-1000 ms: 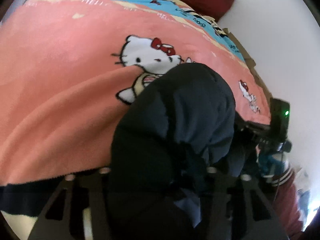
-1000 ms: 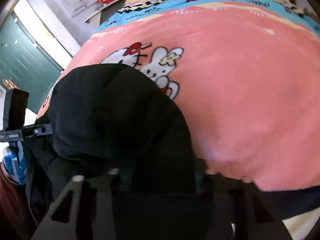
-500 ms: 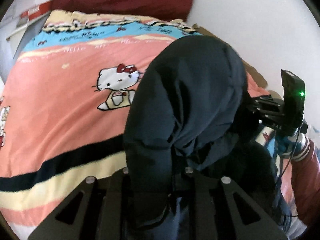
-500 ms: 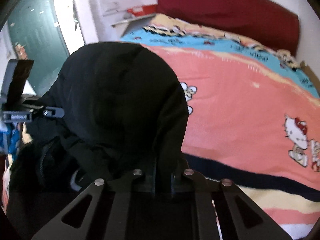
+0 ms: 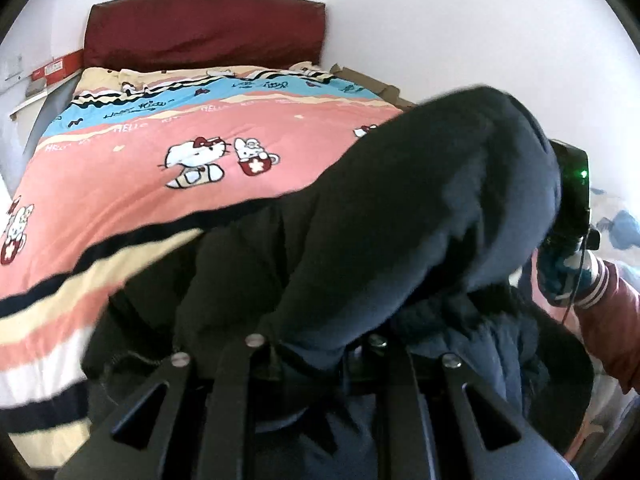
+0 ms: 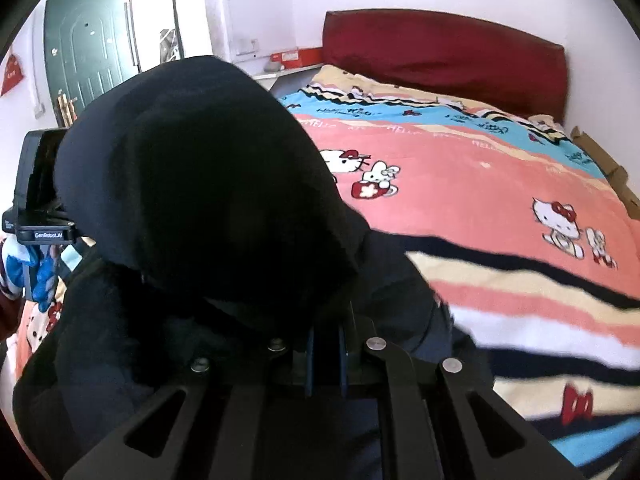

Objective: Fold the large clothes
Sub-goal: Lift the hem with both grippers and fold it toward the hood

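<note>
Holding the dark jacket (image 5: 420, 220) bunched above the near edge of the bed (image 5: 120, 200), we have the left gripper (image 5: 316, 360) and right gripper (image 6: 326, 344) both clamped on its cloth. Thick padding could slip free.

Dark jacket (image 5: 420, 216) bulges right over the left gripper (image 5: 316, 364), blocking everything straight ahead. From the right wrist, the same: jacket (image 6: 208, 208) heaped over the right gripper (image 6: 326, 356), filling the view's left and centre. Beyond it the blanket (image 5: 132, 196) lies flat and bare up to the red headboard (image 6: 444, 56) — plenty of room there. Wall (image 5: 440, 20) closes off the bed's far side. The other gripper (image 5: 574, 192) hangs just beside the jacket's edge.
</note>
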A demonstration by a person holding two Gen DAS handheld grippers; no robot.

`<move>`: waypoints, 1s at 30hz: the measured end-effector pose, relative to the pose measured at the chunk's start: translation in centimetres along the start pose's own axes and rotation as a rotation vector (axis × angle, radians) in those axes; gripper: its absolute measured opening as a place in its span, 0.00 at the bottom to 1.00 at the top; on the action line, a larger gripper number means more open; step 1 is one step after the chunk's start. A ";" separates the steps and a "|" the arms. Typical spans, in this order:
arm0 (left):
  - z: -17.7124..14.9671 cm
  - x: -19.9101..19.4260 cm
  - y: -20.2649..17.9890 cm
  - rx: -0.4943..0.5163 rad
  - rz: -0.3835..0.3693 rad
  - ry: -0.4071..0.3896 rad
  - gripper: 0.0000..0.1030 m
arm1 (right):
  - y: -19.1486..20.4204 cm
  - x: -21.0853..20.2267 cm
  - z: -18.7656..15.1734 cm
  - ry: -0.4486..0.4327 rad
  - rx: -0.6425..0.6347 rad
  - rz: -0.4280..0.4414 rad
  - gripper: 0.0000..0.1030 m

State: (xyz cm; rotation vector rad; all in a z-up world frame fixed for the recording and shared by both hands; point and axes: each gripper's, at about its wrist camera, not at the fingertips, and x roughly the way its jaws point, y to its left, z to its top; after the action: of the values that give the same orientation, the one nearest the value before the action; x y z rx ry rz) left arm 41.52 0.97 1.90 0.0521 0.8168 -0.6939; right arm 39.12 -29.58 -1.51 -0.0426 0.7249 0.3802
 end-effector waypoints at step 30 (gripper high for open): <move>-4.0 1.7 -1.3 0.014 0.090 -0.038 0.15 | -0.5 -4.9 5.8 -0.105 0.113 0.039 0.58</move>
State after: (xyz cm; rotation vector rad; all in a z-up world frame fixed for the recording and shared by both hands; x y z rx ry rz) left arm 38.98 0.17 -1.78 0.0880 0.7688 -0.6145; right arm 39.63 -30.64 6.03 0.0975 0.6431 0.3752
